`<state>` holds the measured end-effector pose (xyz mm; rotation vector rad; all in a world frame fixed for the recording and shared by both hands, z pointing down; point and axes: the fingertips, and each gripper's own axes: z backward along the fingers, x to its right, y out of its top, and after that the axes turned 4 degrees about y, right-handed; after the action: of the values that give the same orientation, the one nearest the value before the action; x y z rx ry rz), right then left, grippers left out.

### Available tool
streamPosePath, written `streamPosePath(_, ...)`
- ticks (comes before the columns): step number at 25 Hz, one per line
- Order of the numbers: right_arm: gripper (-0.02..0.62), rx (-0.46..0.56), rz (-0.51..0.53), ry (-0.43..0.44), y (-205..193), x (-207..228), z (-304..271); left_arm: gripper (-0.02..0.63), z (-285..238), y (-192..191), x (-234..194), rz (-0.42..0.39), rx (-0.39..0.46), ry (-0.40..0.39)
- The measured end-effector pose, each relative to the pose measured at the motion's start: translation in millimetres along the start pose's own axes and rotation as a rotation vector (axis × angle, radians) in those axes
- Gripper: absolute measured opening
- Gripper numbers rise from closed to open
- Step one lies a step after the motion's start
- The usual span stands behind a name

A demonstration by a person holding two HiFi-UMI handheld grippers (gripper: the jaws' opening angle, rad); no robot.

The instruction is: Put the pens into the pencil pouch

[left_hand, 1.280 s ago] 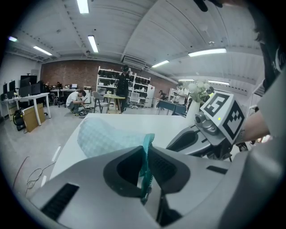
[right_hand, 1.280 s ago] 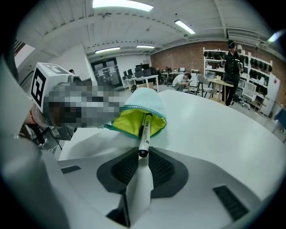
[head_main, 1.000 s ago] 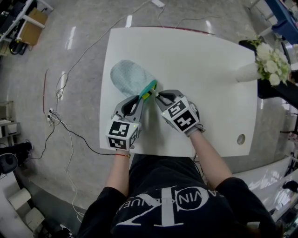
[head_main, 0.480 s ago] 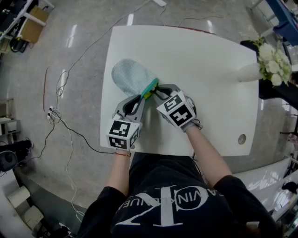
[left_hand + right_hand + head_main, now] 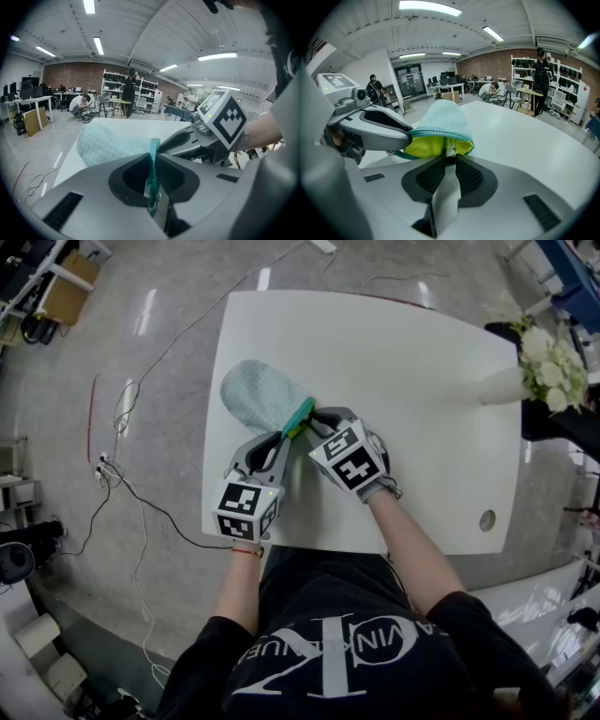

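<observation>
The left tongs (image 5: 286,435) pinch the pouch (image 5: 262,395) by its teal rim (image 5: 153,150) on the table (image 5: 422,381). The right tongs (image 5: 317,423) grip a pen (image 5: 449,151) entering its mouth. If the rim slips, the mouth may sag shut and block the pen.

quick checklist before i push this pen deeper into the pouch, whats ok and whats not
1. Left tool clamped on the pouch's teal edge: ok.
2. Pouch mouth held open, yellow lining showing: ok.
3. Right tool shut on the pen: ok.
4. Pen aimed into the mouth, tip past the rim: ok.
5. Pouch lying on the table: ok.
6. Room left inside the pouch: cannot tell.
</observation>
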<state>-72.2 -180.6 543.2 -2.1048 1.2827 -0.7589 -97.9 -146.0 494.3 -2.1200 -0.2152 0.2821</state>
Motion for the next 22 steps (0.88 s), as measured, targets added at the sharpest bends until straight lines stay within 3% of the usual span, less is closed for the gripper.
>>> streamPosePath(16, 0.103, 0.043, -0.037, 0.005, -2, 0, 12, 0.041, -2, -15, -9, 0.03, -0.039, 0.037)
streamPosePath(22, 0.055, 0.084, -0.044, -0.013, -1, -1, 30, 0.045, 0, -17, -9, 0.061, -0.038, 0.02)
